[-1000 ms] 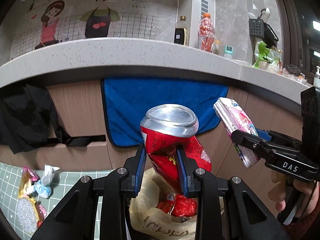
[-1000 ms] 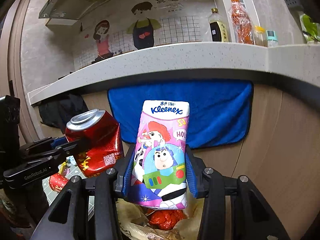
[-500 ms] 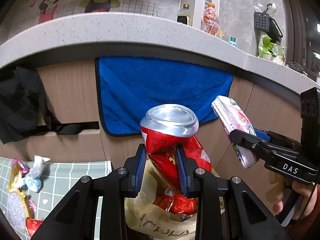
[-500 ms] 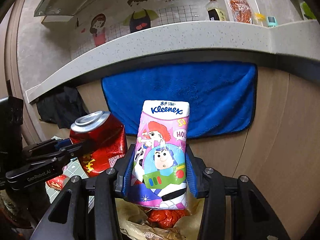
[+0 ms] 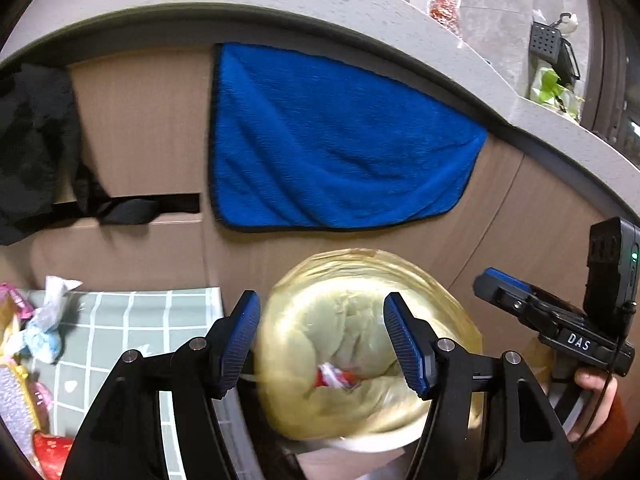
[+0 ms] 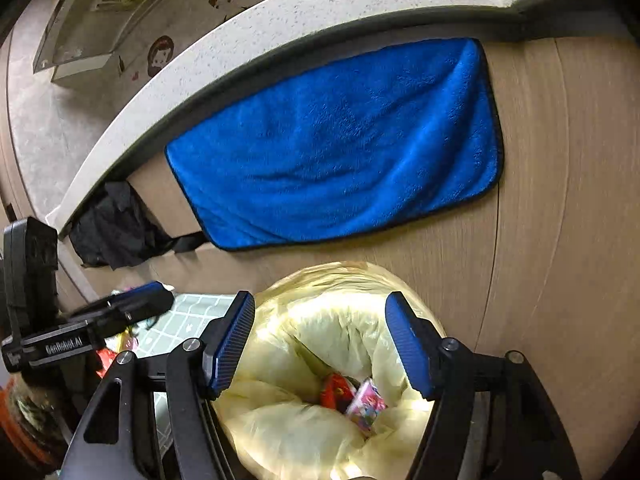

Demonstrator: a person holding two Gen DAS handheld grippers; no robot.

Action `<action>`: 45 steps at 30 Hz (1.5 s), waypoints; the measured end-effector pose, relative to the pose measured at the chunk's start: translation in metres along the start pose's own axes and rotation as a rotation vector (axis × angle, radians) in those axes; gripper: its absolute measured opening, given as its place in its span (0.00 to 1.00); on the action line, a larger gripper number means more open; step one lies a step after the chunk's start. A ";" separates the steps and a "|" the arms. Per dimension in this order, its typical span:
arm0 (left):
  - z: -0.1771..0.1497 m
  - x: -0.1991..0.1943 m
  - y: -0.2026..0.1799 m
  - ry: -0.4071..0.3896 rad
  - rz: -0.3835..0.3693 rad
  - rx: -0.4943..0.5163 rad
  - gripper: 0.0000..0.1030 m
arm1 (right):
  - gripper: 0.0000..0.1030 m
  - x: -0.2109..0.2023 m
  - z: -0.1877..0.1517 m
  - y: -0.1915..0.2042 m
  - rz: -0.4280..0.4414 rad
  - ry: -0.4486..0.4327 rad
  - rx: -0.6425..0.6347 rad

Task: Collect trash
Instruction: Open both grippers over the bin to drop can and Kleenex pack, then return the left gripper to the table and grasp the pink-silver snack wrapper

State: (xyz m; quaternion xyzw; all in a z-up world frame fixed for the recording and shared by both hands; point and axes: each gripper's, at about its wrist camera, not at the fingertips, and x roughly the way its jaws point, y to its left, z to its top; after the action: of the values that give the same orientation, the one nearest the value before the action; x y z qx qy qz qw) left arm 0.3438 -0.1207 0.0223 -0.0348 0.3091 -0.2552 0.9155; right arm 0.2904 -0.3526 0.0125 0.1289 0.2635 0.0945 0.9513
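Observation:
A bin lined with a yellow bag [image 5: 360, 280] [image 6: 320, 320] stands against the wooden cabinet. My left gripper [image 5: 322, 344] is open and empty above its mouth. My right gripper [image 6: 320, 342] is open and empty above it too. Deep in the bag lie the red can [image 6: 334, 394] and the pink tissue pack [image 6: 366, 404]; the left wrist view shows a blurred red and white bit [image 5: 336, 378]. Each gripper shows in the other's view, the right one [image 5: 520, 296] and the left one [image 6: 132, 304].
A green checked table [image 5: 140, 320] left of the bin holds candy wrappers [image 5: 44, 328] and a red piece [image 5: 52, 452]. A blue towel [image 5: 332, 144] and black cloth [image 5: 36, 148] hang on the cabinet under the stone counter [image 5: 280, 8].
Both grippers opened and tilted down. The crushed red can left the left gripper and the tissue pack left the right one; both now lie in the yellow bag.

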 end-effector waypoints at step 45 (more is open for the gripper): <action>-0.059 -0.039 0.363 0.141 0.250 -0.386 0.12 | 0.58 0.108 -0.067 0.239 0.175 0.219 -0.215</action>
State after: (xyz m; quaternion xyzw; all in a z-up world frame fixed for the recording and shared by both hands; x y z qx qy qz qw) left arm 0.4449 0.2183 -0.0844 -0.1527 0.4172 -0.0779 0.8925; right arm 0.3194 -0.0857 -0.0237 0.0379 0.3419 0.2180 0.9133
